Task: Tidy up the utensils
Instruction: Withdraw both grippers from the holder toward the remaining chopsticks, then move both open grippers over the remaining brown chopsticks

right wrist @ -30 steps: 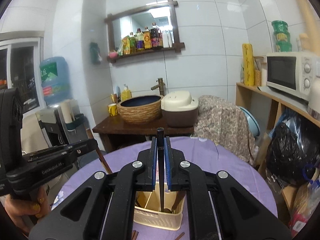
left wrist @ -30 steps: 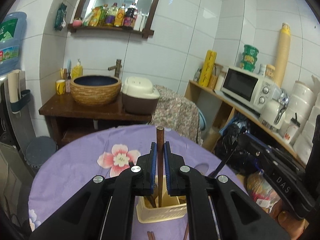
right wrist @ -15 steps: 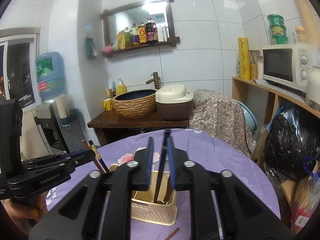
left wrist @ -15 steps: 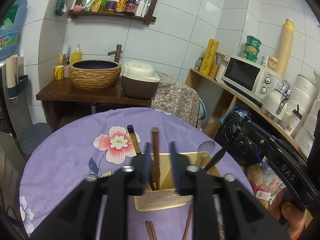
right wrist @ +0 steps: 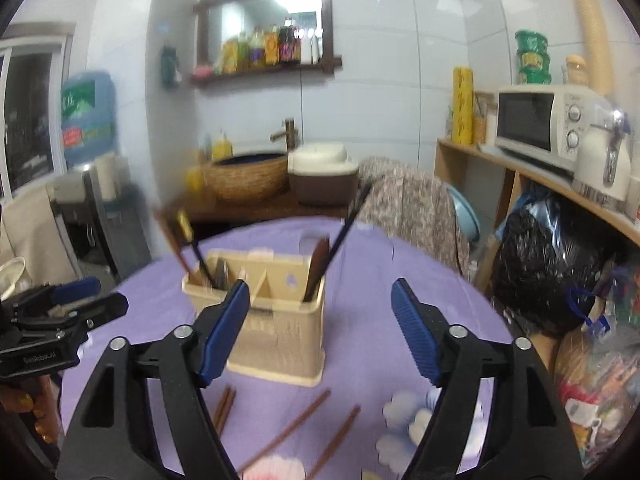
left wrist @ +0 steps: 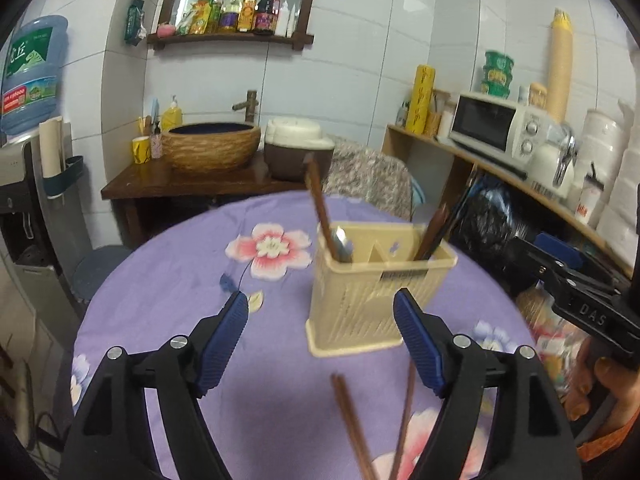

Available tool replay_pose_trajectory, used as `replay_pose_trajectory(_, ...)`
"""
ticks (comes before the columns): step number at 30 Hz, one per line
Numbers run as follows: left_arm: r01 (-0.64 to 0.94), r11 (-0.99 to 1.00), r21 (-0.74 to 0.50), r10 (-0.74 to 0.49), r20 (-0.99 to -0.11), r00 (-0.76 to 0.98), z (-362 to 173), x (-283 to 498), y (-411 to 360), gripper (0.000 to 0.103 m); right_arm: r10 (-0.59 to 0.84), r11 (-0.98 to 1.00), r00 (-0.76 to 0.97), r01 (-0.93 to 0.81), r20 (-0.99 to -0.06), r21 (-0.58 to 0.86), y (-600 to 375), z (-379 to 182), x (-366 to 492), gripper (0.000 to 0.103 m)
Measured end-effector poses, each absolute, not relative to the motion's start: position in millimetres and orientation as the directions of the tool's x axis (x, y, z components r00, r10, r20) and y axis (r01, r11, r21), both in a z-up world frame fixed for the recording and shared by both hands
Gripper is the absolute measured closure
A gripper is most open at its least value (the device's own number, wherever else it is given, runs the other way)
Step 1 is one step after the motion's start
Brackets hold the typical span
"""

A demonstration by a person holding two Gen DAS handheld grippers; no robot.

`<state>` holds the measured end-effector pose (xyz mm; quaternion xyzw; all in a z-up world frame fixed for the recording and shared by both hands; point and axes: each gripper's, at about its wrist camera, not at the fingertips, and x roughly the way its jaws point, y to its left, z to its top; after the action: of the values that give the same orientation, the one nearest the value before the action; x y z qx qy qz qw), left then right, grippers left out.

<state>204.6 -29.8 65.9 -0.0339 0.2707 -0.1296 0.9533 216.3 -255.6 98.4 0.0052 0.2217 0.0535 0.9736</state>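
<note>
Room: white-tiled wall behind; water bottle at far left, wooden mirror shelf with bottles, woven basin on a dark stand, microwave on a shelf at right.
Desk: round, under a purple flowered cloth; its far edge runs in front of the basin stand.
Left gripper: jaws opening, blue pads well apart, nothing pressed between them; it points down over the near part of the desk.
Utensil holder: cream plastic, slotted walls, divided into compartments, standing upright near the middle of the desk, just beyond the left gripper's fingertips.
Brown chopstick: stands tilted in the holder's left compartment, beside a metal utensil.
Right compartment: a brown spoon handle and a dark chopstick lean toward the right.
Loose chopsticks: lie on the cloth near the desk's front edge, in front of the holder; blurred.
Right gripper: jaws opening, pads apart and bare; the holder lies beyond them, toward the left pad.
Hand: grips the right gripper's handle at the right border of the left wrist view.
</note>
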Motion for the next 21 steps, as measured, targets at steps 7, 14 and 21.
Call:
replay_pose_trajectory(7,0.119,0.982,-0.15,-0.187,-0.616,0.765,0,188,-3,0.028,0.077,0.98,0.725,-0.183,-0.685,-0.083,-210,3,201,0.025)
replay_pose_trajectory(14,0.078,0.983,-0.164,-0.168,-0.654,0.738,-21,178,11,0.028,-0.023,0.936,0.627,-0.261,-0.778,-0.237,-162,-50,196,0.016)
replay_pose_trajectory(21,0.081,0.983,-0.164,-0.17,-0.655,0.736,-24,172,10,0.026,-0.089,0.914,0.55,-0.287,-0.831,-0.288,-158,-63,201,0.014)
